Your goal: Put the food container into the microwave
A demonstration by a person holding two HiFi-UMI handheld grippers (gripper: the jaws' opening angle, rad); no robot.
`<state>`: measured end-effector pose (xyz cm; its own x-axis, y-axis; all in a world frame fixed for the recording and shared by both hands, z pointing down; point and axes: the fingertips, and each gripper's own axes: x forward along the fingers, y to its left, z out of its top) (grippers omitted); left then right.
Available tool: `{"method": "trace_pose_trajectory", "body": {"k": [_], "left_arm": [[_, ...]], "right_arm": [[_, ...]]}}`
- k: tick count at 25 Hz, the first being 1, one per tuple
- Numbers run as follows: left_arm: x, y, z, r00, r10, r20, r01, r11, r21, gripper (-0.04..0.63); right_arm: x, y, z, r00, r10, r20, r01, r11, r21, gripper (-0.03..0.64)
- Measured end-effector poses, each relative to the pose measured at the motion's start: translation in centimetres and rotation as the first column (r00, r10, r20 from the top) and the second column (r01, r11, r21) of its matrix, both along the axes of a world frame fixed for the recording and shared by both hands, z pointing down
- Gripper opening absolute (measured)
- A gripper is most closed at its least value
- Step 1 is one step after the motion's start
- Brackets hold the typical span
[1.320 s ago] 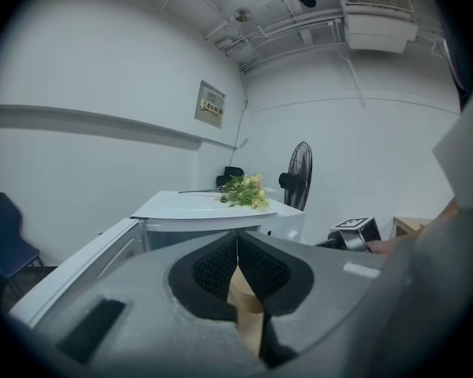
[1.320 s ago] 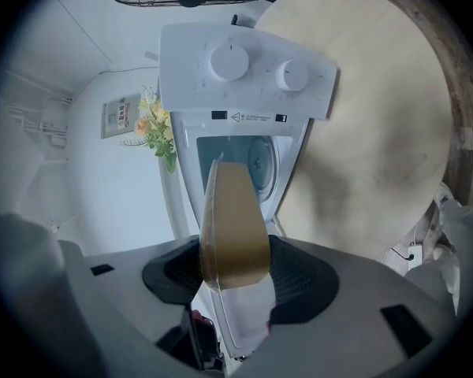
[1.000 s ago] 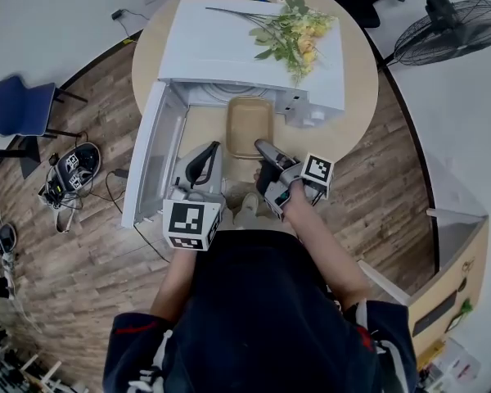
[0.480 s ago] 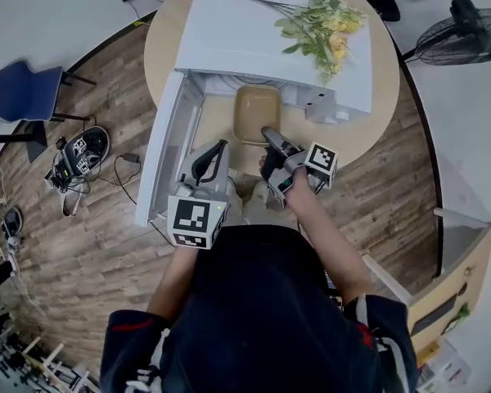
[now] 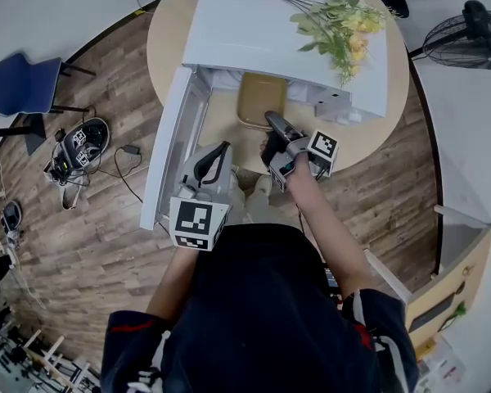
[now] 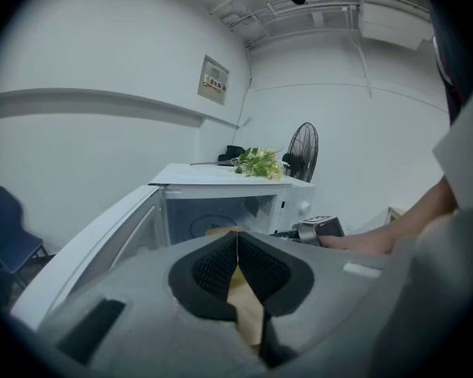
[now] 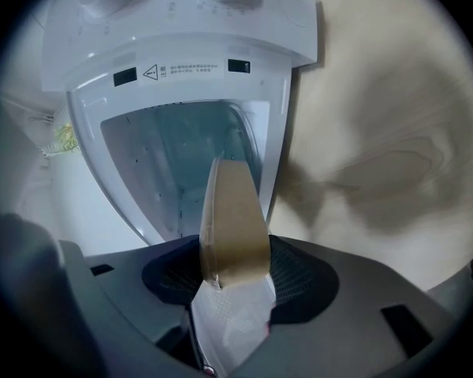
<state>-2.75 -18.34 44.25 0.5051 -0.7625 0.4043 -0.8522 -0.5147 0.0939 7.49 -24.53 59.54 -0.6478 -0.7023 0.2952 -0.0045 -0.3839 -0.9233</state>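
Observation:
The tan food container [image 5: 260, 97] lies in the mouth of the white microwave [image 5: 270, 31], its far end under the top panel. My right gripper [image 5: 272, 124] is shut on the container's near rim. In the right gripper view the container [image 7: 232, 211] stands edge-on between the pads and points into the open cavity [image 7: 185, 156]. My left gripper [image 5: 219, 152] hangs shut and holds nothing, to the left of and nearer than the right one, in front of the microwave [image 6: 221, 183]. Its pads [image 6: 256, 268] meet.
The microwave door [image 5: 168, 146] stands swung open to the left, close beside my left gripper. A bunch of artificial flowers [image 5: 340, 23] lies on the microwave top. The round wooden table [image 5: 368, 137] ends just right of it. A fan [image 5: 466, 39] and a blue chair [image 5: 20, 88] stand on the floor.
My right gripper has carried the container forward, from the table in front of the microwave into its opening. The left gripper has stayed shut and about where it was.

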Motion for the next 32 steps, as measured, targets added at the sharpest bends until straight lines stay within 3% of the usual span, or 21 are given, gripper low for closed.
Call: {"method": "trace_pose_trajectory", "body": {"k": [7,32], "left_arm": [[-0.2,-0.8,-0.2,0.998,-0.015,-0.054,0.014,1.0,-0.017,0.018],[-0.6,-1.0,1.6,1.0,-0.014,-0.024,0.013,0.999,-0.048,0.018]], "right_arm": [[-0.2,-2.0,0.7,1.0,0.026,0.002,-0.026,1.0,0.016,0.23],[0.3,-7.4,3.0,0.991,0.124,-0.041,-0.123,0.992,0.039,0.233]]}}
